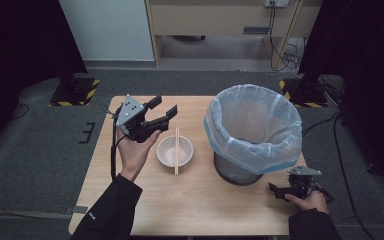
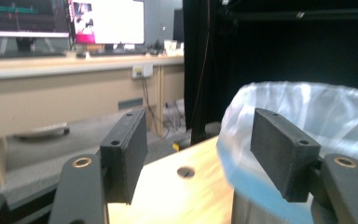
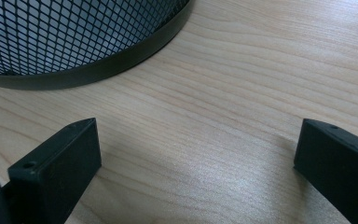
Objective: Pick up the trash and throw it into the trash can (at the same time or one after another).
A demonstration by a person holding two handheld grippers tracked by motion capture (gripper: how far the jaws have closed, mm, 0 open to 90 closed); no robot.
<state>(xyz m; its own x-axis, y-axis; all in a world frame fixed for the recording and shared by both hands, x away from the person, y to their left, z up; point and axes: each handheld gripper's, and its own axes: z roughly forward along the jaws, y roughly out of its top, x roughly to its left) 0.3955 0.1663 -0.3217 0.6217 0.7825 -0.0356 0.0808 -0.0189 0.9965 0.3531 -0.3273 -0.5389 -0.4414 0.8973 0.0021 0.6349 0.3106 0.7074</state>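
We hold the left gripper (image 1: 163,111) raised above the table (image 1: 200,205), jaws apart and empty. Just beside it, chopsticks (image 1: 176,150) lie across a white bowl (image 1: 168,151). Our right gripper (image 1: 276,190), jaws apart, sits low near the lined bin (image 1: 252,131).

I can't read any text here; the small pale mark on the person's left sleeve (image 1: 92,216) may be a logo, too tiny to tell.
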